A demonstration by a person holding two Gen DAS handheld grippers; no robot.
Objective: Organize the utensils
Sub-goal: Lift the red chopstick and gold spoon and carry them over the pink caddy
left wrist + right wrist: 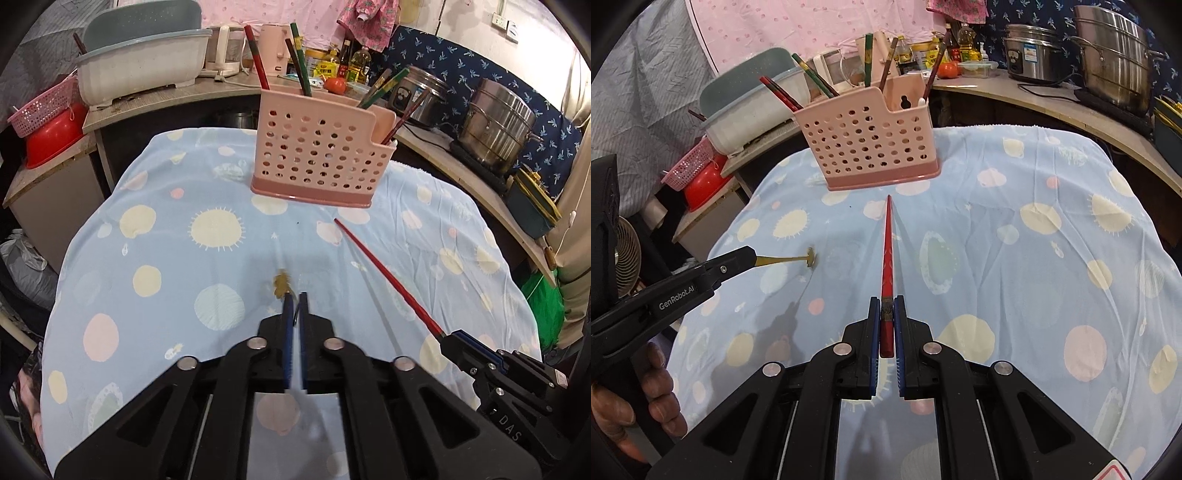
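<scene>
— Blue cloth (pixel 1015 206) with pale dots covered the table; what did each claw hold?

— Nearest, the right gripper (pixel 886 306) pinched a red chopstick (pixel 887 251), tip aimed at the pink holder (pixel 868 147). The left gripper (pixel 294 301), pressed together, held a small gold fork (pixel 786 259) above the cloth.

— And beyond?

— The holder stood at the far edge with more chopsticks (pixel 868 59) upright inside. Steel pots (pixel 1108 55) crowded the counter behind.

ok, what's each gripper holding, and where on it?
Right gripper: red chopstick, thick end. Left gripper: small gold leaf-ended utensil, handle end.
</scene>
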